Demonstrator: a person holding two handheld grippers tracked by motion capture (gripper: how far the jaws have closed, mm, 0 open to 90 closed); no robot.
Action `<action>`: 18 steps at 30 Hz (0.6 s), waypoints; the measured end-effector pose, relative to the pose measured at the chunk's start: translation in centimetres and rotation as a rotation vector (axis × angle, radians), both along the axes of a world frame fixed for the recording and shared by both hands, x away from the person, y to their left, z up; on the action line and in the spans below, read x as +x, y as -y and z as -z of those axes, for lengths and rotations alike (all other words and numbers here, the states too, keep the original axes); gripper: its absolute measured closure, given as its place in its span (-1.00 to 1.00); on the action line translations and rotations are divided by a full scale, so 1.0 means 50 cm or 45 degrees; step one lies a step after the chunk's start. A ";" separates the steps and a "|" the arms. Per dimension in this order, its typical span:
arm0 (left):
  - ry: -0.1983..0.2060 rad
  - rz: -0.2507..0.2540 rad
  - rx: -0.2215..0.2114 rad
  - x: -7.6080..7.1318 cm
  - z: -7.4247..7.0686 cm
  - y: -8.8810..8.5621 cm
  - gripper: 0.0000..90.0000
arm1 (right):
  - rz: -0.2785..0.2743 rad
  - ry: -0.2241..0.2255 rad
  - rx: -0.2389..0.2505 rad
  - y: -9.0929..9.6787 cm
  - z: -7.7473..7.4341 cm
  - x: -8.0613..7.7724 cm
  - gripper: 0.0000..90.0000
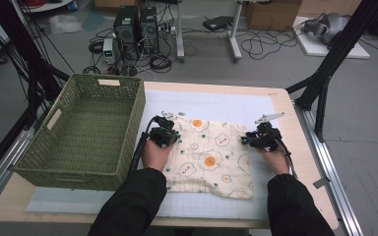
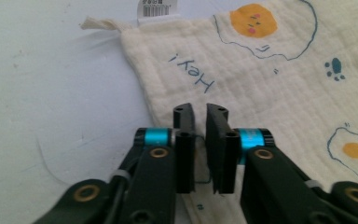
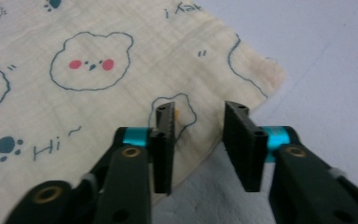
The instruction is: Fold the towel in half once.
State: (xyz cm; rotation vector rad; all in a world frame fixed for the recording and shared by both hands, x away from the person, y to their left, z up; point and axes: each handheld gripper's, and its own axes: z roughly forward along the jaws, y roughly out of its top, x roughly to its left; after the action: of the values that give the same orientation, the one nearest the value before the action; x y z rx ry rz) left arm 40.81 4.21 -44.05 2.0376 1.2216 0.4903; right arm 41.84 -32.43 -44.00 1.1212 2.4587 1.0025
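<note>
cloth (image 1: 209,158): lies flat on the white mat (image 1: 211,102), right of the green basket (image 1: 83,132)
left gripper (image 2: 200,114): narrow gap, over the cloth's left edge, not pinching
right gripper (image 3: 200,116): moderately apart, straddling the cloth's right edge

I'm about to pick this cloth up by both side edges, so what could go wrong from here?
1. The left gripper sits on the cream printed muslin cloth with a narrow gap; it may pinch too little fabric and slip.
2. The right gripper straddles the cloth's edge, jaws apart; it could close beside the fabric and miss.
</note>
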 end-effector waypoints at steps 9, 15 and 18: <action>-0.003 -0.032 -0.085 -0.005 -0.011 -0.016 0.98 | -0.075 -0.024 0.009 -0.010 -0.009 -0.006 0.91; 0.088 -0.043 -0.181 -0.038 -0.048 -0.024 0.98 | -0.092 -0.009 0.206 0.018 -0.047 -0.027 0.91; 0.115 -0.029 -0.201 -0.059 -0.059 -0.035 0.98 | -0.125 0.000 0.235 0.023 -0.067 -0.047 0.91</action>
State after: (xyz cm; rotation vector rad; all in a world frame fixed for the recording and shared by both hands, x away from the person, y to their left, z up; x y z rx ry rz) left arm 37.83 5.96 -41.13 1.8509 1.1923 0.4763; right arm 39.48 -33.57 -40.66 1.0619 2.4827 1.2813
